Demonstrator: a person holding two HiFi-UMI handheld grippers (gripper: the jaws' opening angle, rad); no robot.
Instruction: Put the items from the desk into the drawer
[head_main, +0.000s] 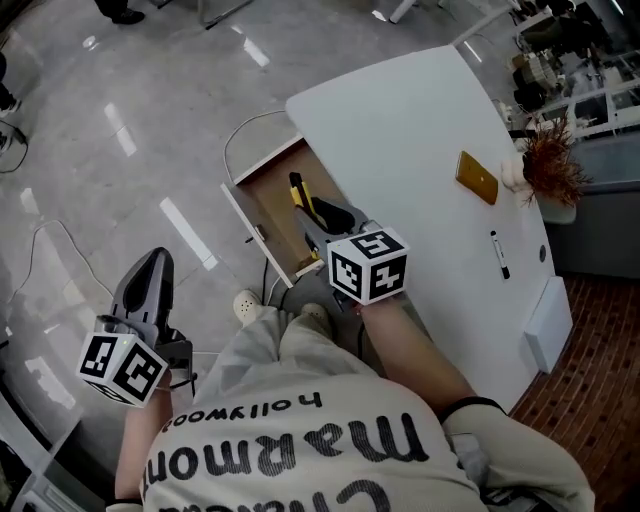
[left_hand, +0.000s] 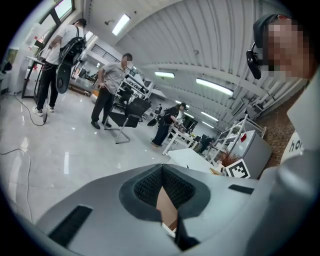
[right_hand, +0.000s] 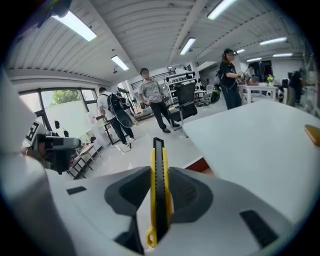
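While my right claw (right_hand: 159, 172) pinches a slim yellow utility knife (right_hand: 159, 205) with a black centre strip, my left claw (left_hand: 162, 176) stays out of it, pressed together.

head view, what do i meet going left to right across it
left gripper → yellow utility knife → gold rectangular item → dried plant

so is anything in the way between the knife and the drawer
Nothing visible is. The right tool is shut on the yellow utility knife and holds it over the open drawer, whose brown inside looks bare where it shows. The desk lies off to the side, not in the path.
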